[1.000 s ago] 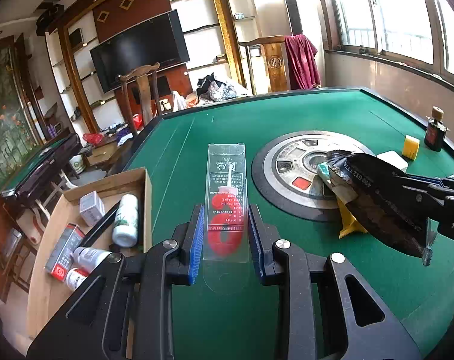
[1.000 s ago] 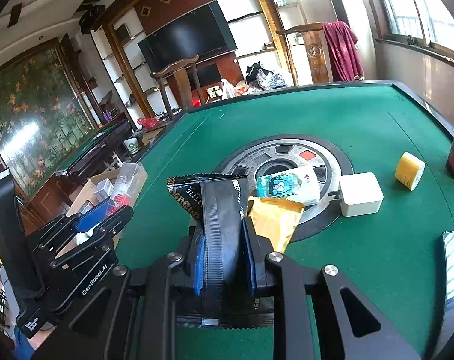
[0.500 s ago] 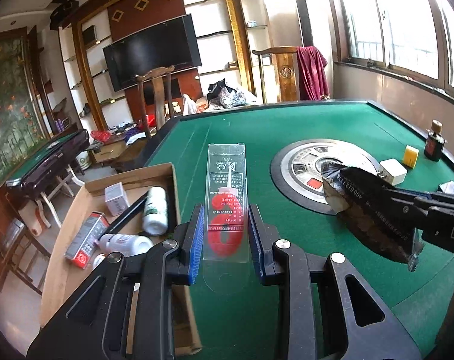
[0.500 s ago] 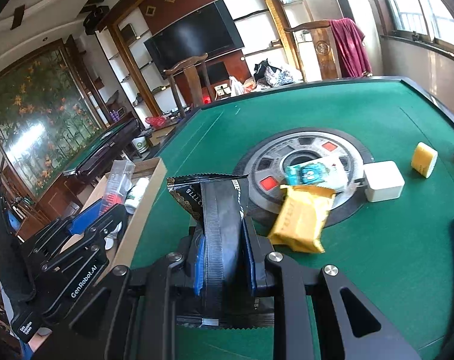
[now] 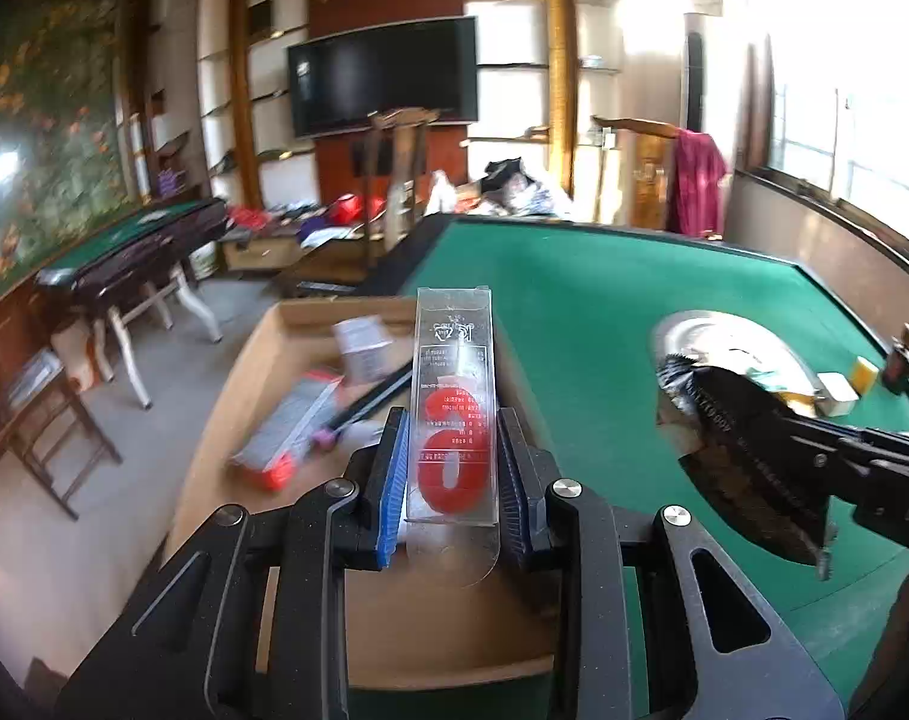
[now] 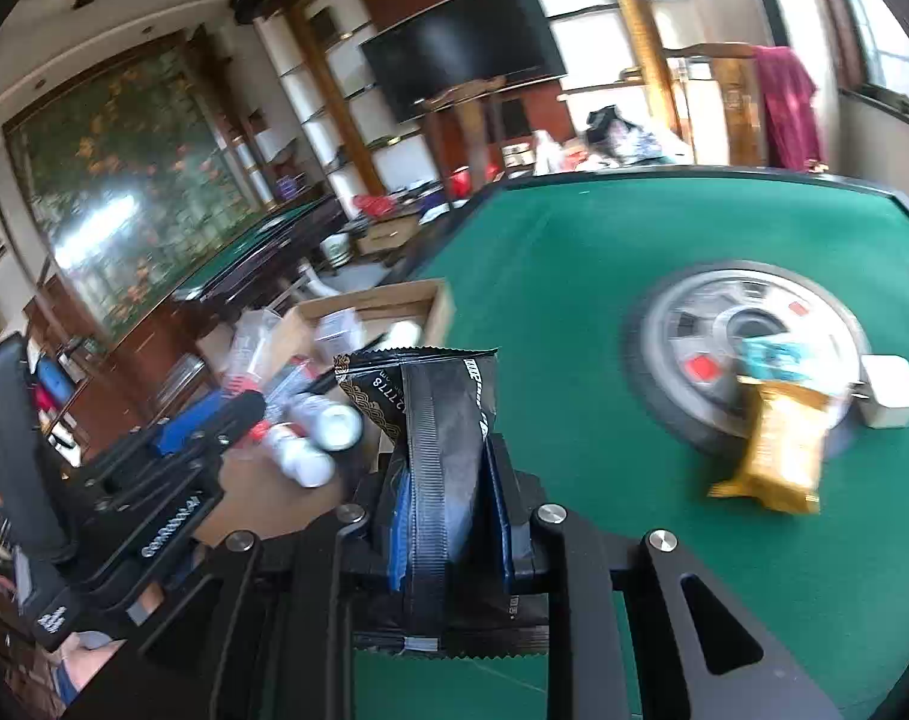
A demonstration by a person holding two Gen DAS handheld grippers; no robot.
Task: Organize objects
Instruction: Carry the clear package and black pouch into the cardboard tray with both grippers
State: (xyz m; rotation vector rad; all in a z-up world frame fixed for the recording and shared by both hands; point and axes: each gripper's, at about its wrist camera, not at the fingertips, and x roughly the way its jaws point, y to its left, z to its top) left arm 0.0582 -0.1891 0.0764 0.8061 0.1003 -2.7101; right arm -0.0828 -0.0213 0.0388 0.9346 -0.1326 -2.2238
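My left gripper [image 5: 451, 480] is shut on a clear plastic package with a red number shape [image 5: 454, 420] and holds it above the cardboard box [image 5: 238, 372] at the table's left edge. My right gripper [image 6: 448, 480] is shut on a black snack packet [image 6: 442, 414] and holds it over the green table near the box's right wall [image 6: 436, 306]. The right gripper with its packet also shows in the left wrist view [image 5: 748, 438]. The left gripper shows in the right wrist view [image 6: 172, 468] over the box.
The box holds a white bottle [image 6: 328, 420], a grey and red carton [image 5: 292, 426], a small white carton [image 5: 364, 348] and a black stick. A gold packet [image 6: 778, 450], a blue packet [image 6: 772, 354], a white block [image 6: 886, 390] lie by the round metal disc [image 6: 748, 324].
Both grippers have swung left with their loads. The left gripper has moved from over the table felt to over the cardboard box; the right gripper has followed toward the box.
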